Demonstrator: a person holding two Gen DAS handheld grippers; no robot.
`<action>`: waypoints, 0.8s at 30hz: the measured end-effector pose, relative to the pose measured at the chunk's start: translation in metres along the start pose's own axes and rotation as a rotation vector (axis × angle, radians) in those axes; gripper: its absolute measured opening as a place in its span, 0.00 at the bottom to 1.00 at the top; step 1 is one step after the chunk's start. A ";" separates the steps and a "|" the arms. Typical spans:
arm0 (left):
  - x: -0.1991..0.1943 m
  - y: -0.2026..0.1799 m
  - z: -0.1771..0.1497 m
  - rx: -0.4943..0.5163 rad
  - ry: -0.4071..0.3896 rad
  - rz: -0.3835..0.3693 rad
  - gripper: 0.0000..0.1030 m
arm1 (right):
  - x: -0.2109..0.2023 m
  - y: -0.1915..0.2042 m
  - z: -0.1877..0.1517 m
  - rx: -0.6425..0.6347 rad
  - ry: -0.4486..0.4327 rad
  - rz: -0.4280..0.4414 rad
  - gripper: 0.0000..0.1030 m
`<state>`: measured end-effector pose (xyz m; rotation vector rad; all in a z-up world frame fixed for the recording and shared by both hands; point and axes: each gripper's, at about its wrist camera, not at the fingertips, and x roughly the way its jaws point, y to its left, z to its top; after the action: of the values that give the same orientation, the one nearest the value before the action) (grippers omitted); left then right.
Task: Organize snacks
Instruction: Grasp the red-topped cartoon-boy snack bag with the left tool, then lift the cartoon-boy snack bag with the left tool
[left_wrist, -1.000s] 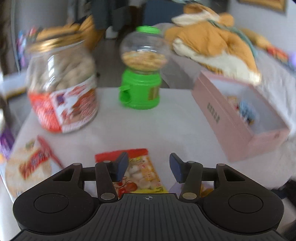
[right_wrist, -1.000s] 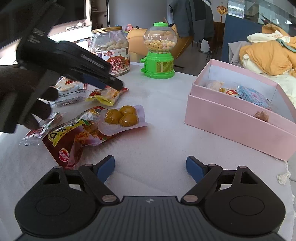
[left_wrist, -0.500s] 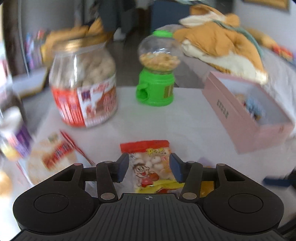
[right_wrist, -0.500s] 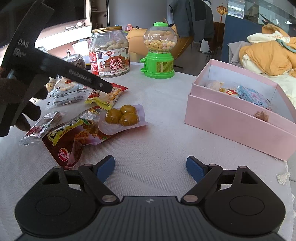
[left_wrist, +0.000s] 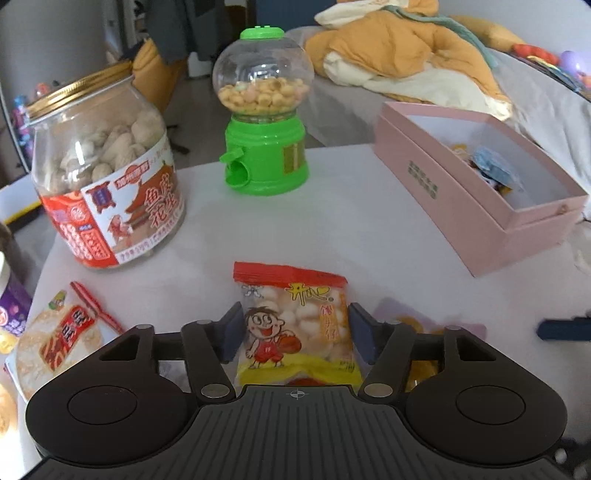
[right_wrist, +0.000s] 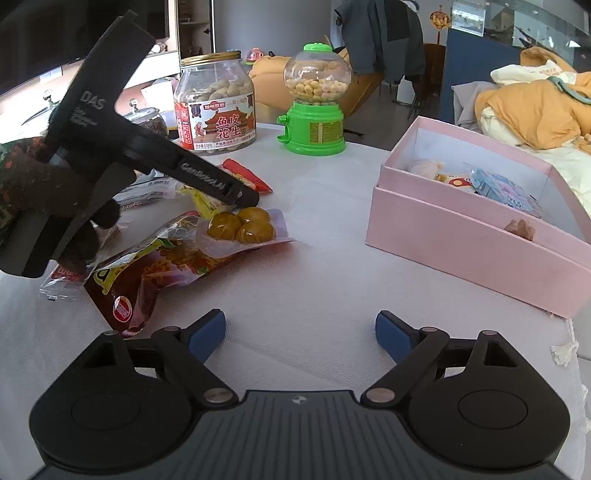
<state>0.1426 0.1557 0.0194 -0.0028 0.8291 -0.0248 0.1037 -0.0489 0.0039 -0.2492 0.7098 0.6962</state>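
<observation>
My left gripper (left_wrist: 293, 326) has its pads on both sides of a red and yellow snack packet (left_wrist: 295, 321) with a cartoon boy on it, and the packet still lies on the white table. In the right wrist view the left gripper (right_wrist: 236, 194) reaches over the snack pile. My right gripper (right_wrist: 300, 332) is open and empty above bare table. An open pink box (right_wrist: 461, 236) with several small snacks inside stands at the right, and also shows in the left wrist view (left_wrist: 461, 206).
A peanut jar (left_wrist: 107, 184) and a green candy dispenser (left_wrist: 266, 110) stand at the back. A rice cracker packet (left_wrist: 59, 339) lies at the left. A pack of yellow chestnuts (right_wrist: 242, 227) and a dark red pouch (right_wrist: 147, 277) lie beside the left gripper.
The left gripper has swung right and slid forward around the red and yellow packet. Its jaws have closed in to the packet's sides. The right gripper has not moved.
</observation>
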 end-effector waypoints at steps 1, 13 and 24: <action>-0.005 0.005 -0.003 -0.021 -0.001 -0.021 0.56 | 0.000 0.000 0.000 0.000 0.000 0.000 0.87; -0.111 0.082 -0.060 -0.326 -0.246 -0.030 0.54 | -0.016 0.021 0.028 -0.004 -0.015 0.067 0.87; -0.150 0.129 -0.125 -0.498 -0.248 0.060 0.54 | 0.059 0.141 0.076 -0.087 0.149 0.261 0.62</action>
<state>-0.0485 0.2887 0.0442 -0.4420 0.5695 0.2349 0.0815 0.1195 0.0233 -0.2932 0.8651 0.9658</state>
